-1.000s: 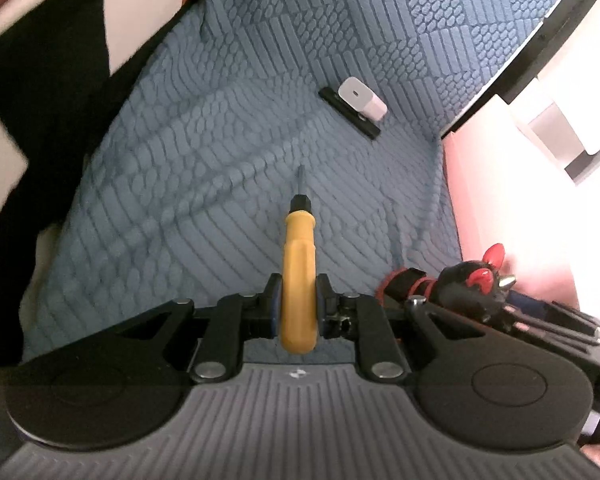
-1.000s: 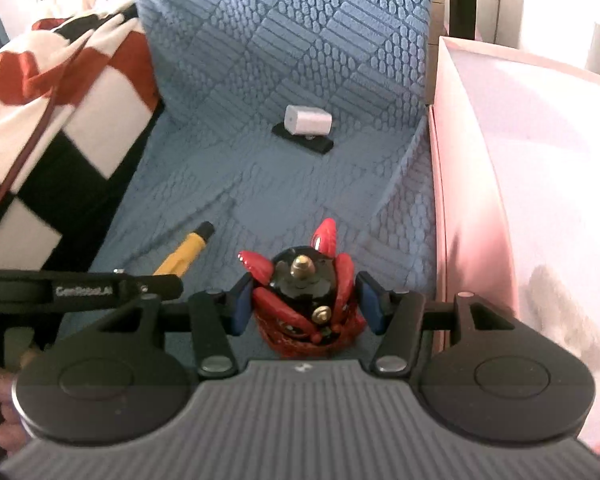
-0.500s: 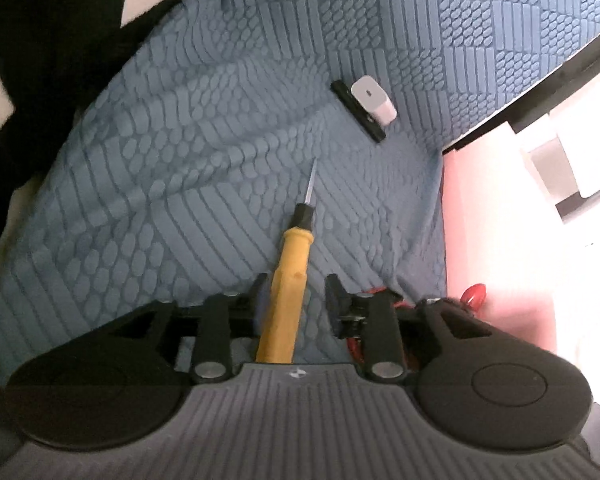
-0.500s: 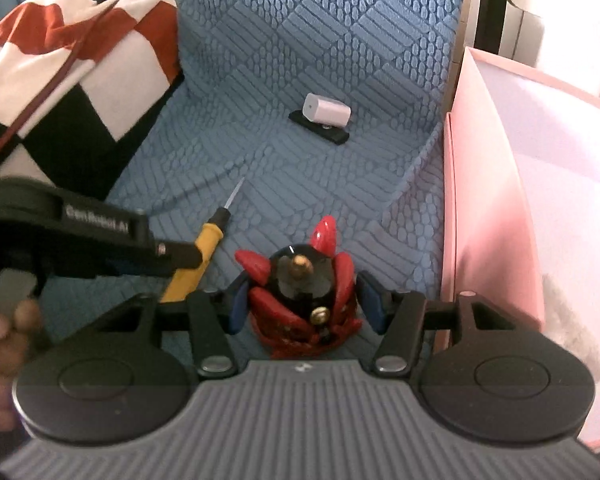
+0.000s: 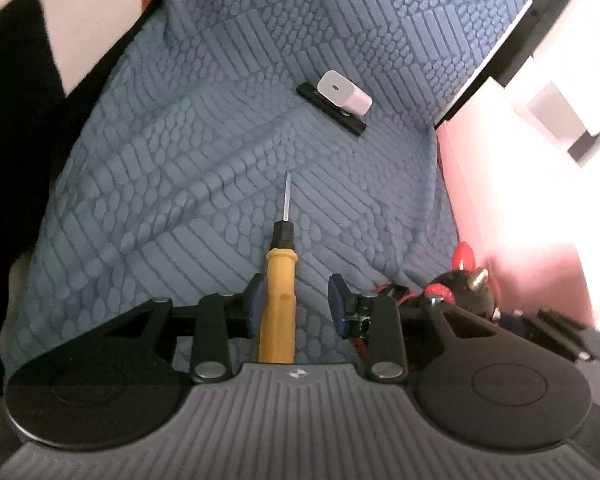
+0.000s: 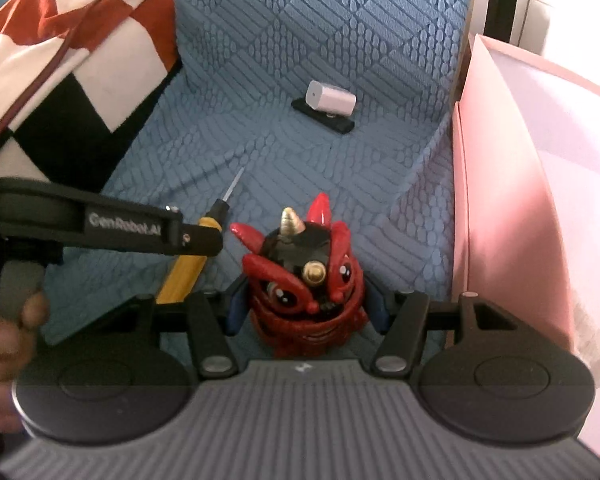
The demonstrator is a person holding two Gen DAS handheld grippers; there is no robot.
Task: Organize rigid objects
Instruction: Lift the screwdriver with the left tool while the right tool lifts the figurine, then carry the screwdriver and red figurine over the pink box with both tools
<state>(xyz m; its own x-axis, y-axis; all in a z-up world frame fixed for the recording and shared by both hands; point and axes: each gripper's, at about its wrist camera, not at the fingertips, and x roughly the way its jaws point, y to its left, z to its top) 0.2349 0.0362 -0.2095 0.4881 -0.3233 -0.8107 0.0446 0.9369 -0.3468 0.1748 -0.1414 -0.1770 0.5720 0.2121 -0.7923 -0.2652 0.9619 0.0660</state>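
Note:
A yellow-handled screwdriver lies on the blue textured cushion, tip pointing away. My left gripper is open around its handle, with the left pad touching it and a gap on the right. It also shows in the right wrist view. My right gripper has its jaws on both sides of a red and black horned figurine that stands on the cushion; whether the pads press on it is not clear. The figurine shows in the left wrist view.
A white charger cube lies on a black strip further back on the cushion. A pink box stands along the right. A red, white and black checked blanket lies at the left.
My left gripper has opened and let go of the screwdriver, which now rests on the cushion. My right gripper has lowered the figurine and tipped it, so its face shows.

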